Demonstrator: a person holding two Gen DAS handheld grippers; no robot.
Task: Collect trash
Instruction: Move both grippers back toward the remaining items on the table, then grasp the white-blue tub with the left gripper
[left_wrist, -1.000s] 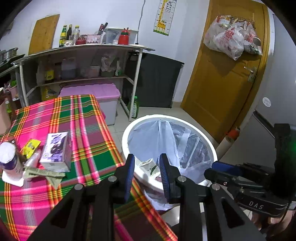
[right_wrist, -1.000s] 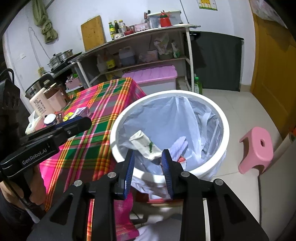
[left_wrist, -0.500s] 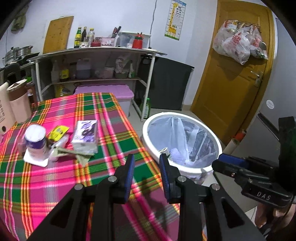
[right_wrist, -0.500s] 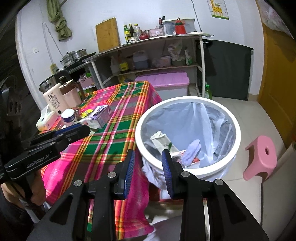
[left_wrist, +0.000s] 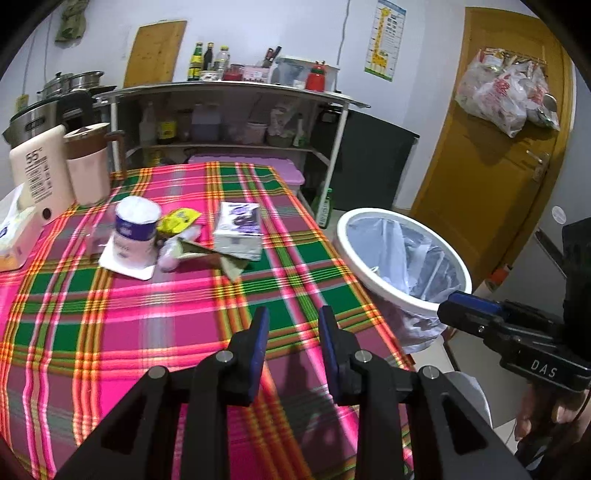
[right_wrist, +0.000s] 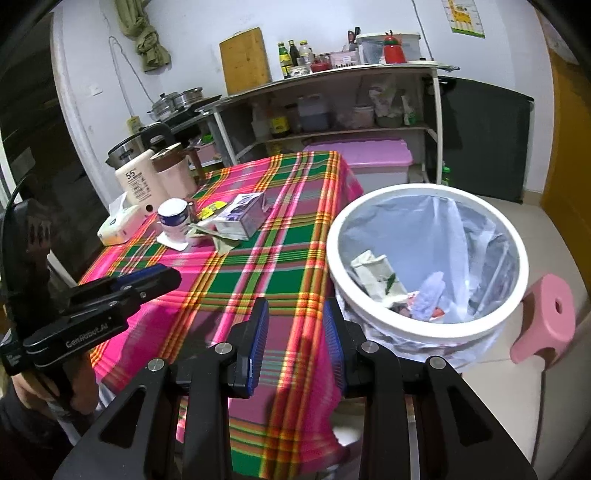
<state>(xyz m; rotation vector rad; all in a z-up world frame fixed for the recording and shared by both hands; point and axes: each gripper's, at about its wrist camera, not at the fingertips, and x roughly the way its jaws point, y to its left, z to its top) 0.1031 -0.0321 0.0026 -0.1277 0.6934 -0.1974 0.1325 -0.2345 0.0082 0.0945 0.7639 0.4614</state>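
From your left wrist, your left gripper (left_wrist: 291, 321) hangs released over the pink-and-green plaid tablecloth (left_wrist: 147, 314), nothing between its fingers. Beyond the fingertips, upper left, lies the crumpled white-and-purple carton (left_wrist: 239, 230); the white round plastic-lined trash bin (left_wrist: 402, 258) stands right of them.

From your right wrist, your right gripper (right_wrist: 295, 321) also gapes empty, the bin just right of its fingers.

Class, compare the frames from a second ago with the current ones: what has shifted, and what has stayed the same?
Both grippers have pulled back from over the white bin toward the plaid table. The left gripper now points at the tablecloth, the right gripper at the table's edge. Nothing was taken or released. Unchanged: both jaws part open and empty, the trash pile on the table, the litter in the bin.
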